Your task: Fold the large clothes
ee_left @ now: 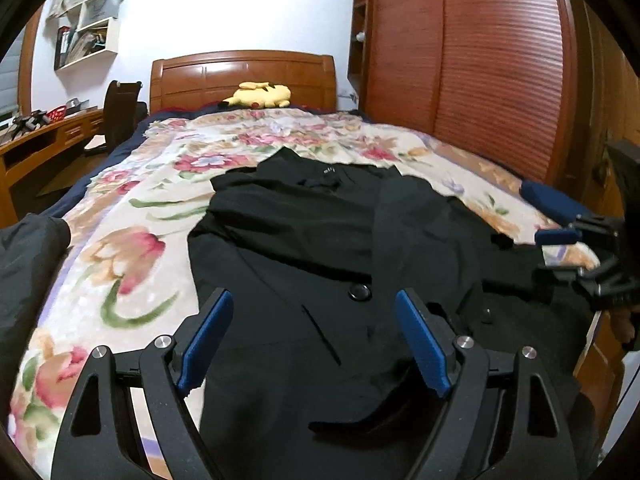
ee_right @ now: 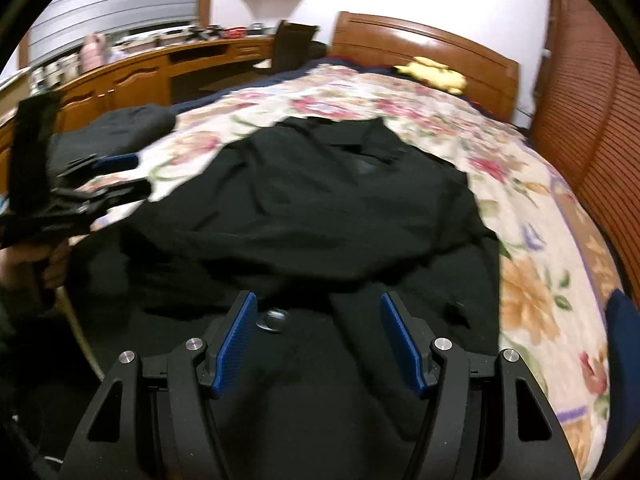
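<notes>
Left jaws: we see the left gripper (ee_left: pixel 314 306) spread wide, blue pads clear of the cloth, nothing held.
Right jaws: the right gripper (ee_right: pixel 318 308) stands well apart too, with nothing pinched between its blue pads; a round dark button (ee_right: pixel 273 319) sits just inside the left pad.
Garment: we find the large black coat-like garment (ee_left: pixel 320 240) lying flat on the bed, collar toward the headboard, one front panel lapped over the other.
Bed cover: a cream floral blanket (ee_left: pixel 132 216) lies under the garment and shows on both sides of it.
Beyond: a yellow plush toy (ee_left: pixel 259 95) rests by the wooden headboard (ee_left: pixel 240 68).
Surroundings: we note a red-brown slatted wardrobe (ee_left: pixel 480 60) on one side of the bed and a wooden desk (ee_right: pixel 132 76) on the other.
Person: a hand (ee_right: pixel 54 260) grips the other gripper's handle.
</notes>
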Demonstrator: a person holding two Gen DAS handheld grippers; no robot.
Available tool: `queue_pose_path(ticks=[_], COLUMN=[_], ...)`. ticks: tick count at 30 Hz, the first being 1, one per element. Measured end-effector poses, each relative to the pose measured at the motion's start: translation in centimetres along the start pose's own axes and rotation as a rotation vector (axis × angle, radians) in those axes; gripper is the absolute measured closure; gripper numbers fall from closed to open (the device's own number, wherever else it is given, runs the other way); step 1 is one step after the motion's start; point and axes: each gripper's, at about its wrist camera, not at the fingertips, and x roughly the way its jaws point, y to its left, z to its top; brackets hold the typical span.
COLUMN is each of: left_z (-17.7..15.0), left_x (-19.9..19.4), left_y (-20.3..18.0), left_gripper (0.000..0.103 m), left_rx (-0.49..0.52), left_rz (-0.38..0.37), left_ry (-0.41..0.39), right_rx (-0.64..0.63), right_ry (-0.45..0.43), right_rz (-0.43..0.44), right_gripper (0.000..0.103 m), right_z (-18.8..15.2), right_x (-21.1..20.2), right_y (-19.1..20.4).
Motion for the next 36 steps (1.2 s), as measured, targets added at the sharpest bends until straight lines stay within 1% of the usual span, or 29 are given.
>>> queue_pose_path(ticks=[2, 7, 10, 14, 21, 25, 26, 27, 28, 29, 30, 31, 32, 33, 35, 36], left_z=[-0.2, -1.3, -2.2, -3.5, -5.1, -5.4, -5.4, -5.4, -5.5, -5.5, -5.5, -5.5, -5.3, -5.1, -4.5, -4.1], left_x=[0.2, 0.8, 0.6, 0.4, -0.3, -0.5, -0.5, -0.5, -0.5, -0.6, -0.6, -0.8, -1.0, -1.2, -1.9, -2.5], left_y=[-0.2, -1.0, -1.4, -1.7, -2.5, -2.8, -2.8, -2.9, -2.9, -3.1, -3.3, -3.6, -3.8, -3.9, -4.1, -4.0], left_gripper=[0.019, 0.019, 0.019, 0.019, 0.019, 0.019, 0.023, 0.034, 0.038, 0.046, 0.06, 0.067, 0.082, 0.092, 0.095, 0.095], left_rx=[0.006, 0.012, 0.018, 0.008, -0.002, -0.002, -0.001, -0.002, -0.007, -0.01, -0.004, 0.002, 0.008, 0.021, 0.047, 0.056], left_rz=[-0.006, -0.06, -0.074, -0.085, -0.094, -0.107, -0.112, -0.123, -0.145, -0.155, -0.159, -0.172, -0.172, -0.158, -0.131, -0.111], left_ry=[0.016, 0.079, 0.107, 0.142, 0.18, 0.195, 0.199, 0.203, 0.209, 0.213, 0.214, 0.217, 0.214, 0.209, 0.19, 0.167], right_rx=[0.03, 0.076, 0.093, 0.134, 0.124, 0.118, 0.116, 0.114, 0.113, 0.112, 0.11, 0.107, 0.105, 0.105, 0.108, 0.111], right_ry=[0.001, 0.003, -0.001, -0.005, -0.008, -0.014, -0.016, -0.018, -0.02, -0.021, -0.023, -0.024, -0.025, -0.026, -0.027, -0.029], right_rz=[-0.012, -0.034, -0.045, -0.037, -0.027, -0.024, -0.023, -0.023, -0.023, -0.024, -0.026, -0.03, -0.032, -0.033, -0.036, -0.036], right_gripper=[0.037, 0.037, 0.037, 0.037, 0.037, 0.037, 0.037, 0.037, 0.037, 0.037, 0.037, 0.037, 0.037, 0.037, 0.037, 0.037], right_z=[-0.9, -2.0, -2.4, -3.2, -3.9, -4.4, -4.5, -4.6, -4.6, -4.7, -4.8, -5.0, -5.0, -5.2, -5.4, -5.6], right_x=[0.1, 0.6, 0.9, 1.4, 1.6, 1.5, 1.6, 1.4, 1.3, 1.2, 1.0, 0.9, 0.8, 0.6, 0.3, 0.2], right_y=[-0.2, -0.3, -0.2, -0.3, 0.4, -0.3, -0.4, -0.4, -0.3, -0.2, -0.2, -0.2, -0.1, -0.1, -0.2, -0.4])
